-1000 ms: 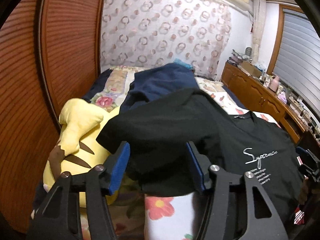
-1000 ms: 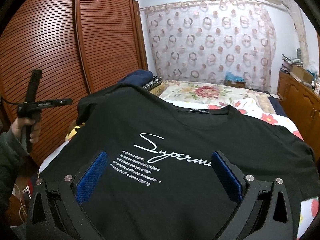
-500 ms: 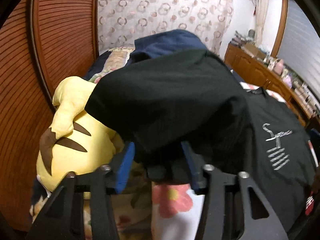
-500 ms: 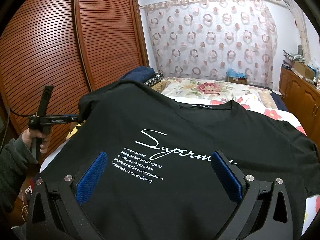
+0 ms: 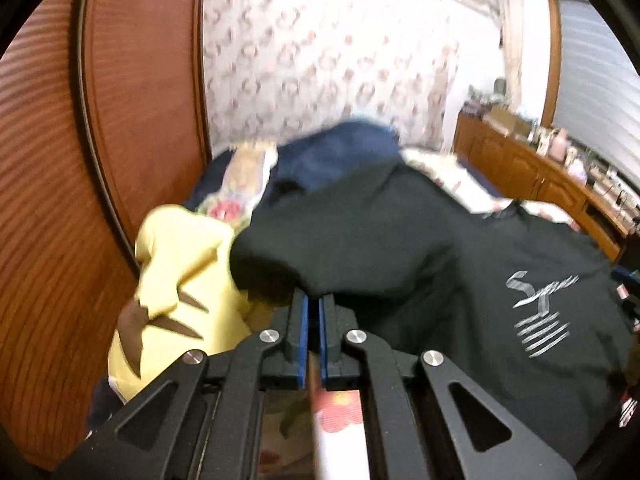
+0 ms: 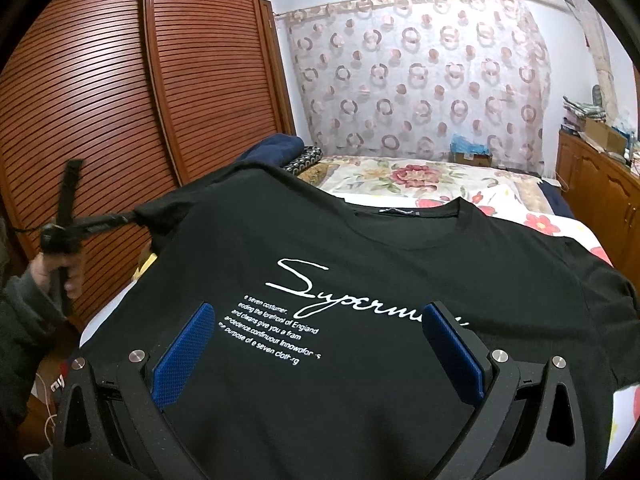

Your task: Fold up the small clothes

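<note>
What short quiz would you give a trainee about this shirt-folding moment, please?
1. True or false: the right gripper is shut on the black T-shirt.
2. Which part of the T-shirt does the left gripper pinch: A collar, B sleeve, C bottom hem?
3. What yellow thing lies beside that sleeve?
Key: 1 false, its fingers stand open above the print; 2 B; 3 a plush toy.

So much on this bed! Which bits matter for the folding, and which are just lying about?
Part of the job:
- black T-shirt
- left gripper, shut on its sleeve
- right gripper, open over the shirt

Just lying about:
- yellow plush toy
- navy garment
- floral bedspread
- cardboard box
</note>
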`<control>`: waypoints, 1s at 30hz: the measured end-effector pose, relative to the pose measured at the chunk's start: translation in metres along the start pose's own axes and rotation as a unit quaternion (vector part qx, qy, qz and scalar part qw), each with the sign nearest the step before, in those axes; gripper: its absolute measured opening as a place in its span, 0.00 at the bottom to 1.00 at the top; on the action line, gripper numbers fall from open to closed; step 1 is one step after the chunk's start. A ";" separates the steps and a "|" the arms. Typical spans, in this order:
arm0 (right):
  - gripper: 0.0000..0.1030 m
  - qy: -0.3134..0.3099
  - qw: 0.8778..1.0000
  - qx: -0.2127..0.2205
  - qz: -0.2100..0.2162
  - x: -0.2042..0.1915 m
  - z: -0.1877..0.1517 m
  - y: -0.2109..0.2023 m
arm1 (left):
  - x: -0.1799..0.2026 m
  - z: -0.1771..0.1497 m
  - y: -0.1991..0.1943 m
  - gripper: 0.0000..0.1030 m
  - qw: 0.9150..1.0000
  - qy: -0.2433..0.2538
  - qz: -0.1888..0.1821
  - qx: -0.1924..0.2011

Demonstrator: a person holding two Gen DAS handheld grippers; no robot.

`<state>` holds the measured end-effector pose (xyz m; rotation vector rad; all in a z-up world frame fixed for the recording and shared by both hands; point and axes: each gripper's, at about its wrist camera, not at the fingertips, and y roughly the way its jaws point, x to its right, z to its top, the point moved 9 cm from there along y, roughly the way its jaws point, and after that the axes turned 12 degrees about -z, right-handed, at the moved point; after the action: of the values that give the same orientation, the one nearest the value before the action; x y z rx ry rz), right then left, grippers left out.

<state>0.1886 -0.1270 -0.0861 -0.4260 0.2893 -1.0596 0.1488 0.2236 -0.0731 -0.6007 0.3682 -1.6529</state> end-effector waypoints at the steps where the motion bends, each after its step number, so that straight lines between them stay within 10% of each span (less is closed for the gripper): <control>1: 1.00 0.003 1.000 0.001 -0.002 0.001 0.001 -0.001 | 0.006 0.007 -0.006 0.05 1.000 0.005 -0.005 0.006; 16: 1.00 0.046 0.998 0.024 -0.038 0.030 0.008 -0.021 | 0.179 0.076 0.003 0.08 0.986 0.124 -0.112 0.002; 24: 1.00 0.045 0.998 0.010 -0.040 0.018 0.005 -0.017 | 0.188 0.050 0.004 0.65 0.984 0.118 -0.128 -0.026; 30: 1.00 0.045 0.999 0.005 -0.028 0.020 0.018 -0.010 | 0.187 0.025 -0.003 0.76 0.984 0.106 -0.139 -0.040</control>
<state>0.1976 -0.1456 -0.0663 -0.3796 0.3526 -1.1373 0.1444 0.0432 -0.0177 -0.5559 0.5273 -1.9860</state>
